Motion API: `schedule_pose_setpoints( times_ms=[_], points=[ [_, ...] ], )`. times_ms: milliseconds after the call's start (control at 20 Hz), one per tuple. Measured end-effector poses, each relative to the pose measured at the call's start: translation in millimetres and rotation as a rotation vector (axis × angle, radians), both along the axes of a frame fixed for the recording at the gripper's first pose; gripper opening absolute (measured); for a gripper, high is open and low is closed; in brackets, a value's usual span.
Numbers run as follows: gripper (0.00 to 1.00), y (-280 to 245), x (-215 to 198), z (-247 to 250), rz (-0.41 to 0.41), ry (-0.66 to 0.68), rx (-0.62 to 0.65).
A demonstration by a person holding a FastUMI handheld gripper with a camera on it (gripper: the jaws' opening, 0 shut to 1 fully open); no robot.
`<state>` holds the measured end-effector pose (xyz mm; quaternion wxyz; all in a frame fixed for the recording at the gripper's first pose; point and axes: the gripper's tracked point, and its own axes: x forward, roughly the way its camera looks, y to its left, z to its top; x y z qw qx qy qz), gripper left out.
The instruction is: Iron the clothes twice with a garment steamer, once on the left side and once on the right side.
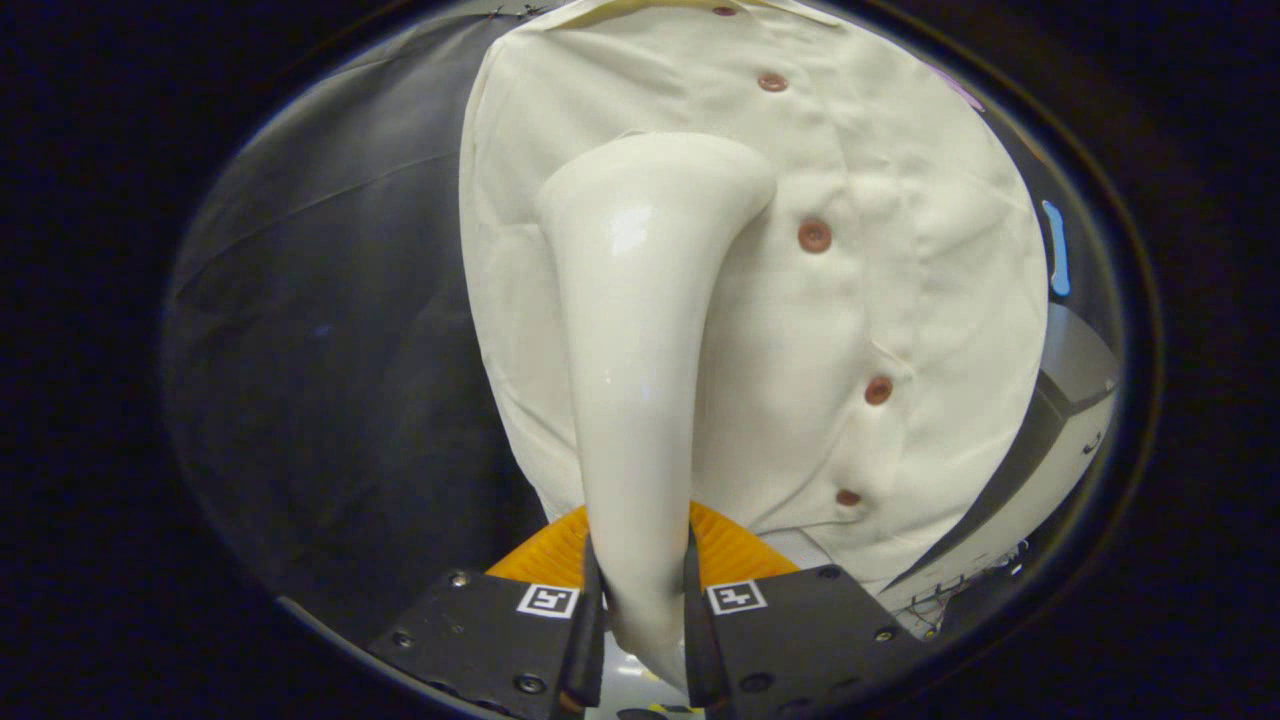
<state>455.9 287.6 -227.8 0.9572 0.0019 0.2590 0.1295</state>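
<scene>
A cream garment steamer (640,330) rises from between my fingers, its handle clamped by both of them. My gripper (640,610) is shut on that handle. The steamer's wide head presses against a cream button-up shirt (900,260) that hangs just ahead, on the shirt's left half beside the row of brown buttons (814,236). The shirt's hem ends a little above my fingers. An orange ribbed part (735,550) shows right behind the fingers, under the steamer.
Black cloth wall (340,330) hangs to the left of the shirt. To the right of the shirt, a grey and white slanted surface (1060,400) shows, with a dark band along it.
</scene>
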Motion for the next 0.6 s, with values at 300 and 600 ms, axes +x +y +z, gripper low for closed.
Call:
schedule_pose_setpoints(
  times_ms=[300,600],
  points=[
    [0.31,-3,-22,-31,-0.019,0.109,-0.013],
    [0.30,-4,-32,-20,-0.015,0.160,-0.004]
  ],
)
